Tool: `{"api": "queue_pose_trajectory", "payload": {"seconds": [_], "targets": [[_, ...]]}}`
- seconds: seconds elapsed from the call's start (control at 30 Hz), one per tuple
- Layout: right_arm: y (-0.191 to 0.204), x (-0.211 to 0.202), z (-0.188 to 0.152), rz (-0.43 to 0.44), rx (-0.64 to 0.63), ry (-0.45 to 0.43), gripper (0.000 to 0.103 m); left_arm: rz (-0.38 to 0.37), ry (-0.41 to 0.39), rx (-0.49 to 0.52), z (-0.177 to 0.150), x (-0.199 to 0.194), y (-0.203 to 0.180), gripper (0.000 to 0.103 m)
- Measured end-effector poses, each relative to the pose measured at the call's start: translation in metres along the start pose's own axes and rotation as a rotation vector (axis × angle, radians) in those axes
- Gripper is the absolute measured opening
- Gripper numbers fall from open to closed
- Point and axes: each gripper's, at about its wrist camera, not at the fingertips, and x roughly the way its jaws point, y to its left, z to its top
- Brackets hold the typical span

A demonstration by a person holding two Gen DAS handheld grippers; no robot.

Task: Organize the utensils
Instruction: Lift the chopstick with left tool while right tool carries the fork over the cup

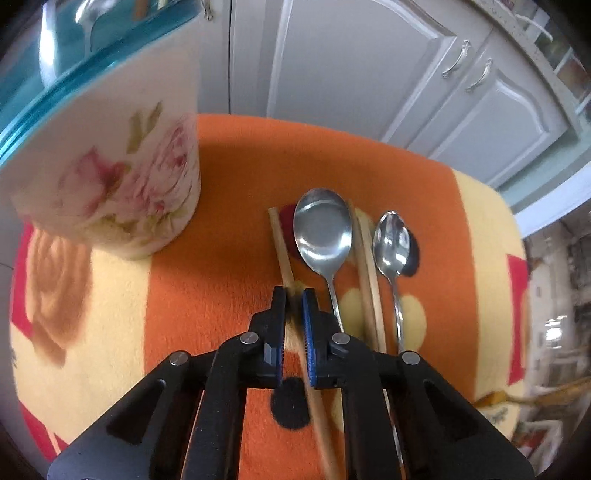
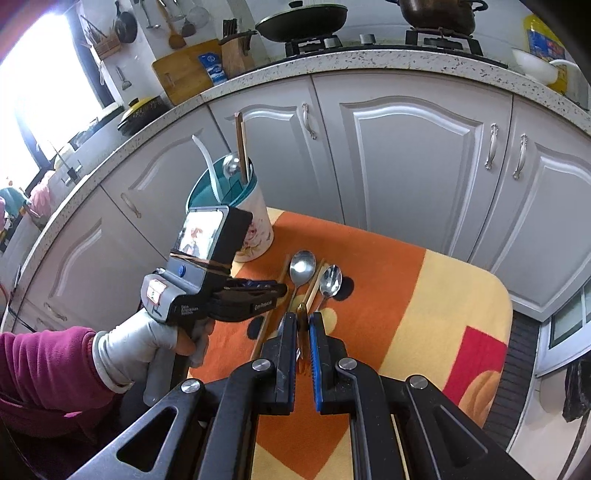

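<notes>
A floral utensil holder with a teal rim (image 1: pixel 122 192) stands at the table's far left and holds a spoon and chopsticks (image 2: pixel 242 151). On the orange cloth lie a wooden chopstick (image 1: pixel 280 251), a large spoon (image 1: pixel 322 229), a second chopstick pair (image 1: pixel 365 266) and a small spoon (image 1: pixel 391 243). My left gripper (image 1: pixel 294 295) is shut on the left chopstick; it also shows in the right wrist view (image 2: pixel 282 290). My right gripper (image 2: pixel 303 317) is nearly shut around a thin brown utensil handle (image 2: pixel 302 325), held above the cloth.
The cloth-covered table (image 2: pixel 461 302) ends close to white cabinet doors (image 2: pixel 406 166). A counter above carries a stove with pans (image 2: pixel 303 18). The table's right half holds only the cloth.
</notes>
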Motion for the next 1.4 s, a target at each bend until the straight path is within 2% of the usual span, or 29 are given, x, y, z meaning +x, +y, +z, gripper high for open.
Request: {"api": "queue_pose_trajectory", "payload": {"seconds": [0.07,0.13,0.43,0.8,1.1,1.17,1.4], "targets": [[0.002,-0.001,0.002,0.002,-0.006,-0.005,0.006,-0.045,-0.007,-0.035,-0.002,-0.016,0.011,0.005],[0.004,-0.003,0.004,0.007,-0.014,-0.011,0.006,-0.082,-0.05,-0.028,-0.005,-0.042,0.016,0.005],[0.025,-0.005,0.017,0.016,-0.059,-0.029,0.006,-0.168,-0.22,0.014,-0.013,-0.139,0.029,0.004],[0.056,-0.004,0.043,0.028,-0.129,-0.05,0.006,-0.2,-0.332,0.013,0.0,-0.211,0.047,0.004],[0.083,-0.004,0.095,0.039,-0.192,-0.092,0.006,-0.13,-0.515,-0.021,0.047,-0.285,0.08,0.004],[0.089,-0.003,0.109,0.044,-0.203,-0.101,0.006,-0.119,-0.54,-0.042,0.059,-0.292,0.088,0.004],[0.109,0.012,0.148,0.057,-0.229,-0.127,0.006,-0.011,-0.638,-0.06,0.099,-0.299,0.104,0.004]]}}
